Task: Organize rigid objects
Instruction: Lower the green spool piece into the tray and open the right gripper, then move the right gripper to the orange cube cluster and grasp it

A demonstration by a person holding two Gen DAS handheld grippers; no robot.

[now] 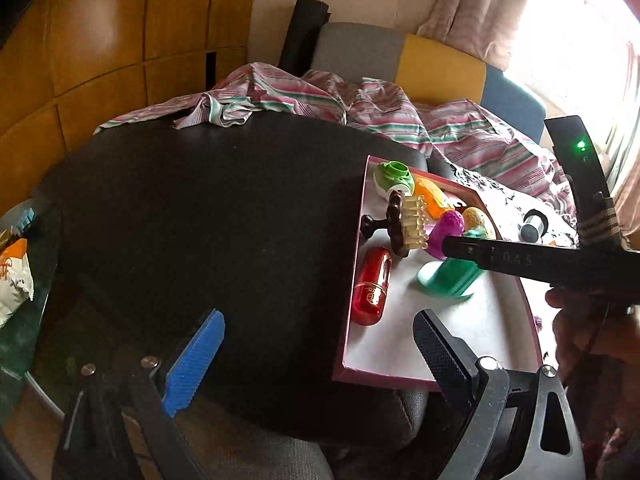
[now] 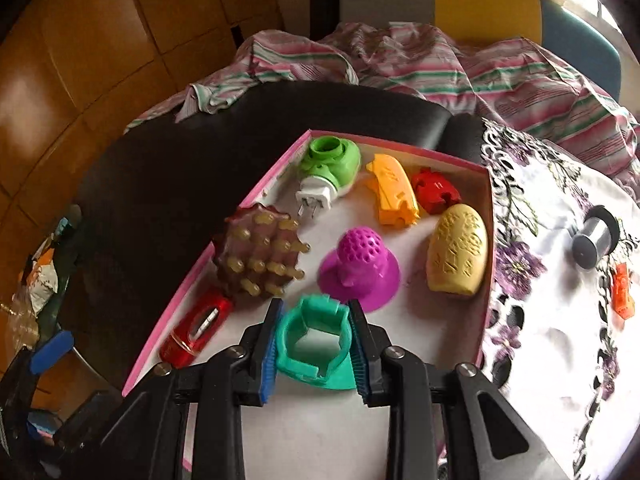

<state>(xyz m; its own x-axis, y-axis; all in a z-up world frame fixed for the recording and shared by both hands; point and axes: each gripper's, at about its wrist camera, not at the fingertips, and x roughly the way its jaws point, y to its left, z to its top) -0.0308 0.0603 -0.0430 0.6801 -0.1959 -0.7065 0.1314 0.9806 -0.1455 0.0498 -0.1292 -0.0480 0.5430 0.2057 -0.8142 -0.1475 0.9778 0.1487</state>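
**Teal piece held over the box; two strays left on the cloth**

Left wrist view. Left gripper idle, jaws spread wide, nothing between them, hovering above the dark table at the near left corner of the pink-rimmed box. Right gripper reaches in from the right, clamped on the teal piece, low over the box's white floor; contact with the floor cannot be told. Red capsule lies along the left wall, long axis near-to-far. Brown spiked massager straddles that wall, handle out over the table. Beyond the box, on the floral cloth, a grey cylinder waits.

Right wrist view. The right gripper's pads pinch the teal piece on its left and right sides; open ring faces the camera, flared base away. Judged: short axis runs along the fingers, no marked long axis. Already boxed: green plug-in, orange piece, small red piece, yellow oval with long axis near-to-far, magenta cone standing upright. Still outside on the right: grey cylinder, small orange item. Judged well along; teal piece next to set down.
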